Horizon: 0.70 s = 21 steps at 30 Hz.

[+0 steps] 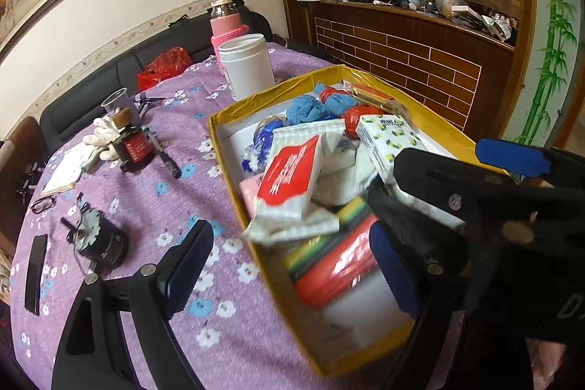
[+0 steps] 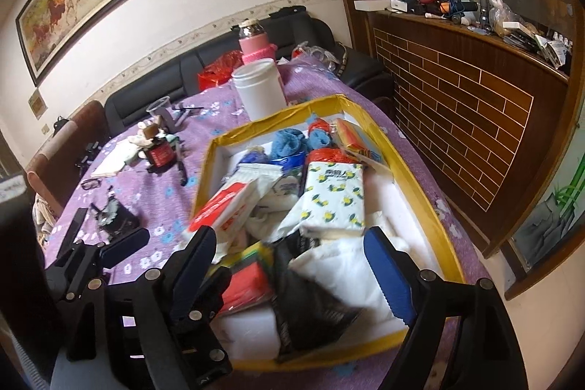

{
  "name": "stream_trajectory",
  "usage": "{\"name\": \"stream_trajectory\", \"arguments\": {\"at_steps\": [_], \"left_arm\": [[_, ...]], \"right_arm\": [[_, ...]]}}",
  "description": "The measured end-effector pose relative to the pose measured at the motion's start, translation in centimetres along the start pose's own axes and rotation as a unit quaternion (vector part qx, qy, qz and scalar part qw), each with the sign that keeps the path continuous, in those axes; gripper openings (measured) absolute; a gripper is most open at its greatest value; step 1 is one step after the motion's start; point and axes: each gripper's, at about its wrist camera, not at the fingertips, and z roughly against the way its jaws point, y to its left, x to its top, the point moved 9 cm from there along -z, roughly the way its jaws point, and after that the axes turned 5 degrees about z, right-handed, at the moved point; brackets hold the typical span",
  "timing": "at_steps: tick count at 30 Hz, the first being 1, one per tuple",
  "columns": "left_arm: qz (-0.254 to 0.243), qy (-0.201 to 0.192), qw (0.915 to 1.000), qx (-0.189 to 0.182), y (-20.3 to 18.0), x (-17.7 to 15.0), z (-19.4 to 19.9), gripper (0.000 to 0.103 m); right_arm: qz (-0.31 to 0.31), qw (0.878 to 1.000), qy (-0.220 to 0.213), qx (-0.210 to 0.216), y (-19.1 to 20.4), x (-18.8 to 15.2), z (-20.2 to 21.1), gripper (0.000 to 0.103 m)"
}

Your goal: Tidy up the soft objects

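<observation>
A yellow-rimmed box (image 1: pixel 234 192) (image 2: pixel 431 192) on the purple floral tablecloth holds several soft things: a red-and-white tissue pack (image 1: pixel 289 178) (image 2: pixel 226 203), a lemon-print tissue pack (image 1: pixel 391 137) (image 2: pixel 332 196), blue cloth balls (image 1: pixel 303 108) (image 2: pixel 289 141), sponges (image 1: pixel 351 211), a red pouch (image 1: pixel 336 265) and white cloths (image 2: pixel 343 273). My left gripper (image 1: pixel 292 265) is open and empty over the box's near left side. My right gripper (image 2: pixel 292 254) is open and empty above the box's near end; it also shows in the left wrist view (image 1: pixel 475 192).
A white jar (image 1: pixel 246 66) (image 2: pixel 259 88) and pink flask (image 1: pixel 225 24) stand beyond the box. Left of it lie a dark bottle (image 1: pixel 133 148), a black cylinder (image 1: pixel 100 240), glasses (image 1: pixel 44 205), a phone (image 1: pixel 34 273), a plastic cup (image 1: pixel 117 103). A cluttered wooden counter (image 2: pixel 457 90) stands to the right.
</observation>
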Motion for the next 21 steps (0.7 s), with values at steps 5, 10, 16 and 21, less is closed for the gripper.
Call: {"name": "stream_trajectory", "arguments": {"at_steps": [5,10,16,21], "left_arm": [[0.002,-0.005,1.0000,-0.006,0.5,-1.5,1.9,0.087],[0.009,-0.014,0.9998,-0.014,0.9,-3.3,4.0,0.089],[0.041,-0.035,0.9981,-0.029,2.0,-6.7,7.0,0.091],[0.059,-0.051,0.9966,-0.028,2.8,-9.2,9.5,0.091]], "right_arm": [[0.007,1.000,-0.004,0.006,1.5,-1.3,1.6,0.087],[0.004,1.000,-0.010,0.007,2.1,-3.0,3.4,0.088],[-0.004,1.000,-0.020,0.011,2.7,-6.3,5.8,0.090],[-0.009,0.999,-0.043,0.004,3.6,-9.4,8.7,0.091]]}}
